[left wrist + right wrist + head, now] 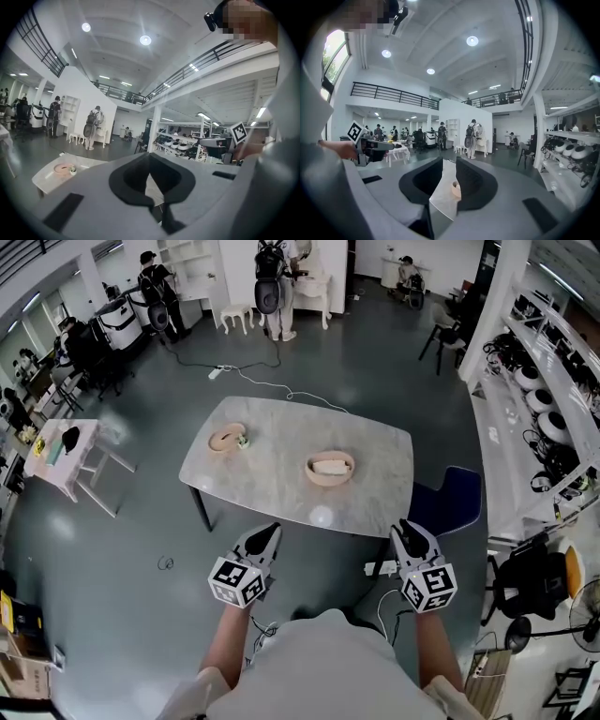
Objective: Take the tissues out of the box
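An oval beige tissue box (pixel 330 468) with white tissue showing in its top stands near the middle of the marble table (pixel 281 493). A second beige holder (pixel 226 439) sits toward the table's left end. Both grippers hang in the air short of the table's near edge, holding nothing. My left gripper (pixel 266 538) has its jaw tips together in the left gripper view (pixel 150 155). My right gripper (pixel 405 532) shows a narrow gap (pixel 449 161), and through it I see the tabletop and the tissue box (pixel 455 189).
A blue chair (pixel 452 499) stands at the table's right end. A power strip (pixel 379 568) and its cable lie on the floor near my right gripper. A small pink table (pixel 66 451) is at the left, shelves (pixel 553 418) line the right wall, and people stand far back.
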